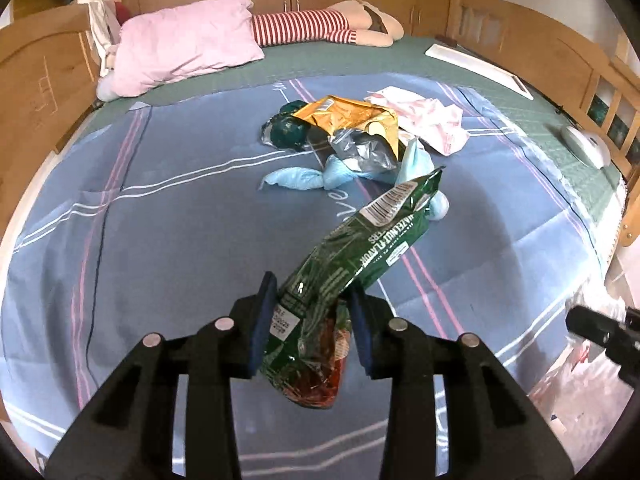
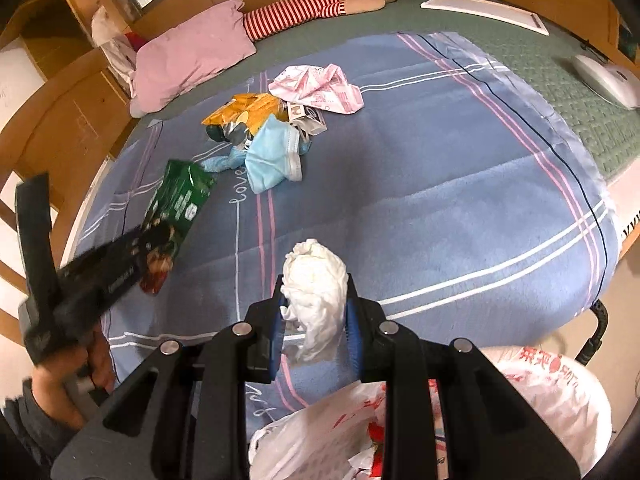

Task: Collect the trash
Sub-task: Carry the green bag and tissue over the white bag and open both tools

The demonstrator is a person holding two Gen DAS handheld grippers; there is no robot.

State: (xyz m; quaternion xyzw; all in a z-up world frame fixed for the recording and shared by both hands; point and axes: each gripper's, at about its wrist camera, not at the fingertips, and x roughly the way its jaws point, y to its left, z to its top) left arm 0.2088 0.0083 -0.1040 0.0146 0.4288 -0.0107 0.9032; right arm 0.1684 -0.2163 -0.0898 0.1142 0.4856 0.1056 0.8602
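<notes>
My left gripper is shut on a green snack wrapper, lifted above the blue blanket; the same green snack wrapper shows at the left of the right wrist view, with a hand on that tool. My right gripper is shut on a crumpled white tissue. Below it, at the bed's near edge, a white plastic bag with red print stands open. A pile of trash lies mid-bed: an orange wrapper, a grey foil wrapper, a blue face mask and a pink-printed plastic bag.
A pink pillow and a striped soft toy lie at the bed's head. A white flat panel and a white device rest on the green mat at the right. Wooden bed rails close both sides.
</notes>
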